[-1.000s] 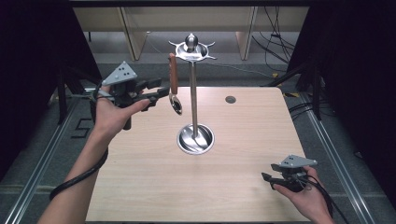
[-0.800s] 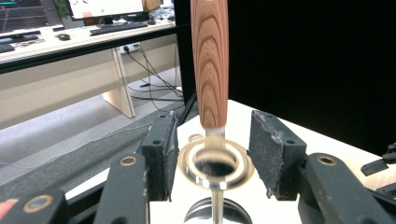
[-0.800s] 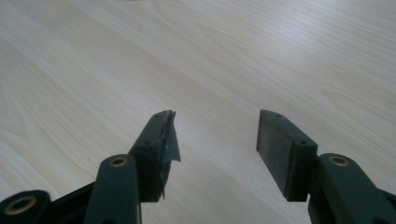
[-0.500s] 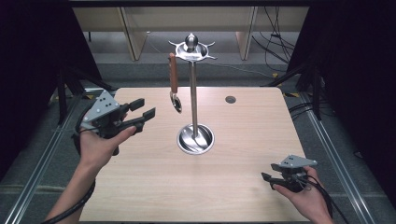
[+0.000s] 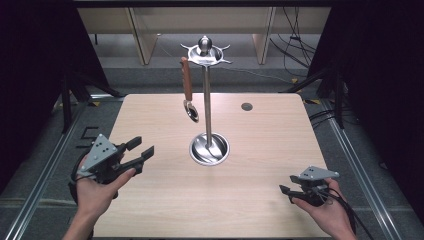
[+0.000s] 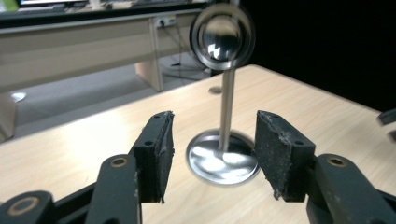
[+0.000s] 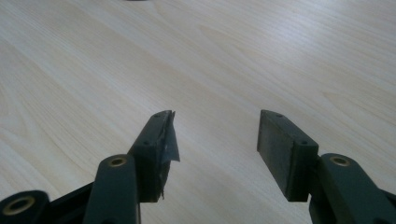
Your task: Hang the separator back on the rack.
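A wooden-handled spoon [image 5: 188,93] hangs from the crown of a steel stand [image 5: 207,107] at the middle of the table [image 5: 280,150], its bowl pointing down beside the post and clear of the round base. By the look of it, the hanging job is done: the spoon rests on its hook with nothing gripping it. The left gripper [image 5: 140,152] sits low over the table's near left edge, well apart from the stand, its jaws just having opened to their widest with nothing between them; from its own camera the pads [image 6: 159,154] frame the stand's base [image 6: 223,158] farther off. The right gripper [image 5: 286,191] rests at the near right corner, jaws apart and empty over bare wood [image 7: 140,60]. Nothing else lies on the table to hang, so little seems left beyond bringing the hands to rest.
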